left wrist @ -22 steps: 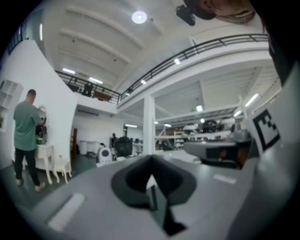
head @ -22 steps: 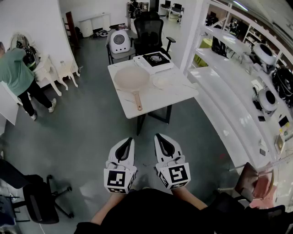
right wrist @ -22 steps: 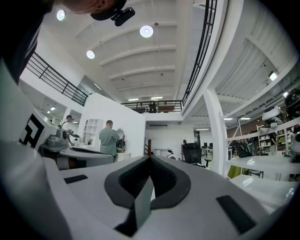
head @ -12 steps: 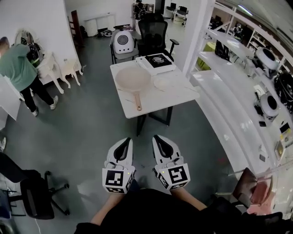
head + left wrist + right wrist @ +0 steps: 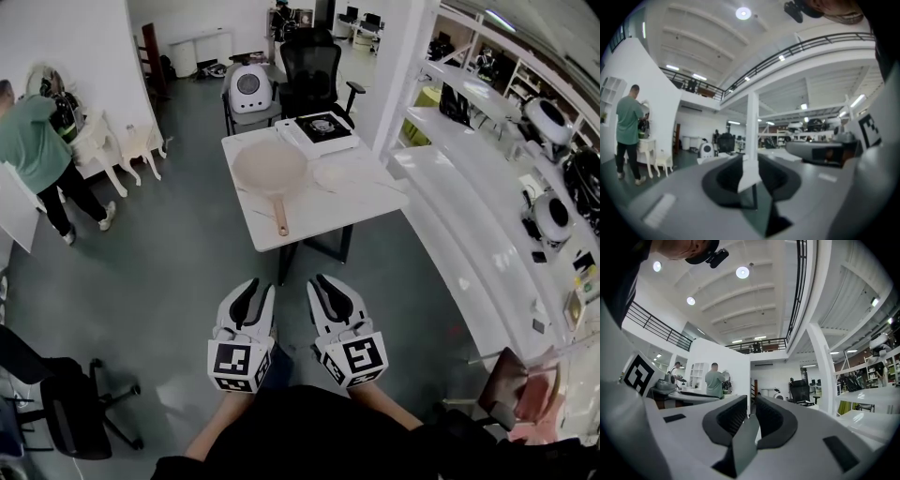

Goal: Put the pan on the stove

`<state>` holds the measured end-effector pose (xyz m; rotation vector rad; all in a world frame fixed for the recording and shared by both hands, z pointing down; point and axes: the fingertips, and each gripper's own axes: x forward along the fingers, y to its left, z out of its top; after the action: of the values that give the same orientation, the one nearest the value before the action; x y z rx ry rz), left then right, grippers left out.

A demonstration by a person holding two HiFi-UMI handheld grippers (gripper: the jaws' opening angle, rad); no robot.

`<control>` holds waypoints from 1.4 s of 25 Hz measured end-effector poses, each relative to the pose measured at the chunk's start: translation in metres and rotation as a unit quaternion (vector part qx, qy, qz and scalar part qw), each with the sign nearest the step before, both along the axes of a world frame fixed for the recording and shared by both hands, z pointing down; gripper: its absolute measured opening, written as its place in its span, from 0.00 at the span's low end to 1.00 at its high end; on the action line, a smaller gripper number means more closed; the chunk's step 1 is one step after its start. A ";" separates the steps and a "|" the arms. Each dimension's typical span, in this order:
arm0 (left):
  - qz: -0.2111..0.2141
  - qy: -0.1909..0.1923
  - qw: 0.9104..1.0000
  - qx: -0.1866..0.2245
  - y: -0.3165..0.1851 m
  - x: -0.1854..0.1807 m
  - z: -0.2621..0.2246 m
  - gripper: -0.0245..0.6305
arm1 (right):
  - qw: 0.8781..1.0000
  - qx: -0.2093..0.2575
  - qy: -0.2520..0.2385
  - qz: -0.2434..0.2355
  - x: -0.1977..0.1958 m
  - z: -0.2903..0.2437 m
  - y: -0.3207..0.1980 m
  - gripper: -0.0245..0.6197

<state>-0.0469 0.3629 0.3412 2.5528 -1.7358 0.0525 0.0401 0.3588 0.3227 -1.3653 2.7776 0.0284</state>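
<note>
Beige round pan (image 5: 269, 166) lies well ahead on the white tabletop (image 5: 349, 201), its handle (image 5: 280, 213) pointing back between the empty left gripper (image 5: 257, 287), fingers slightly parted, and the clenched right gripper (image 5: 322, 282).

Person (image 5: 37, 155) at far left cut by edge. Office chair (image 5: 70, 408) near left partly cropped. Stove (image 5: 322, 127) detail too small to tell.
</note>
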 end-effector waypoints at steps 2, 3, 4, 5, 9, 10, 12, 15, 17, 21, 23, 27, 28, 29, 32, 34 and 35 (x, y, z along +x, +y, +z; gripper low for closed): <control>0.002 0.009 1.000 -0.006 -0.016 -0.004 0.005 0.19 | 1.000 -0.005 0.000 -0.001 -0.002 0.004 -0.013 0.08; 0.003 0.013 1.000 -0.007 -0.026 -0.006 0.007 0.20 | 1.000 -0.007 0.000 0.000 -0.003 0.007 -0.021 0.08; 0.003 0.016 1.000 -0.008 -0.036 -0.009 0.009 0.21 | 1.000 -0.010 0.001 0.000 -0.004 0.009 -0.030 0.08; 0.003 0.018 1.000 -0.008 -0.046 -0.011 0.010 0.22 | 1.000 -0.012 0.002 0.001 -0.004 0.011 -0.040 0.08; 0.012 0.027 1.000 -0.007 -0.096 -0.020 0.017 0.22 | 1.000 -0.018 0.002 0.003 -0.013 0.021 -0.089 0.16; 0.017 0.029 0.999 -0.003 -0.109 -0.023 0.018 0.22 | 1.000 -0.018 0.002 0.003 -0.018 0.024 -0.104 0.18; 0.027 0.032 0.999 0.008 -0.135 -0.029 0.020 0.22 | 1.000 -0.016 0.004 0.004 -0.026 0.027 -0.132 0.20; 0.044 0.031 0.999 0.009 -0.176 -0.037 0.023 0.22 | 1.000 -0.016 0.005 0.011 -0.037 0.029 -0.174 0.20; 0.055 0.022 0.998 0.005 -0.200 -0.040 0.027 0.22 | 1.000 -0.021 0.004 0.014 -0.043 0.032 -0.200 0.20; 0.075 0.008 0.997 -0.004 -0.243 -0.045 0.038 0.22 | 0.999 -0.036 0.007 0.022 -0.053 0.041 -0.247 0.20; 0.082 0.013 0.996 -0.016 -0.262 -0.045 0.043 0.22 | 0.999 -0.045 0.010 0.025 -0.055 0.046 -0.267 0.21; 0.099 0.006 0.995 -0.033 -0.293 -0.042 0.054 0.22 | 0.998 -0.059 0.016 0.031 -0.057 0.057 -0.295 0.21; 0.102 0.006 0.994 -0.039 -0.300 -0.042 0.057 0.22 | 0.997 -0.063 0.019 0.032 -0.058 0.061 -0.301 0.21; 0.104 0.008 0.994 -0.044 -0.307 -0.043 0.060 0.22 | 0.997 -0.068 0.022 0.033 -0.059 0.065 -0.306 0.21; 0.108 0.011 0.992 -0.058 -0.327 -0.047 0.071 0.22 | 0.996 -0.082 0.028 0.036 -0.064 0.076 -0.325 0.21; 0.112 0.015 0.991 -0.071 -0.338 -0.050 0.080 0.22 | 0.994 -0.092 0.033 0.037 -0.066 0.083 -0.334 0.21; 0.114 0.018 0.990 -0.078 -0.342 -0.051 0.085 0.23 | 0.994 -0.098 0.036 0.037 -0.067 0.086 -0.338 0.21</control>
<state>-0.0975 0.0212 0.4262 2.6047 -1.3615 0.1458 -0.0271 0.0208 0.4090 -1.5388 2.8527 -0.2002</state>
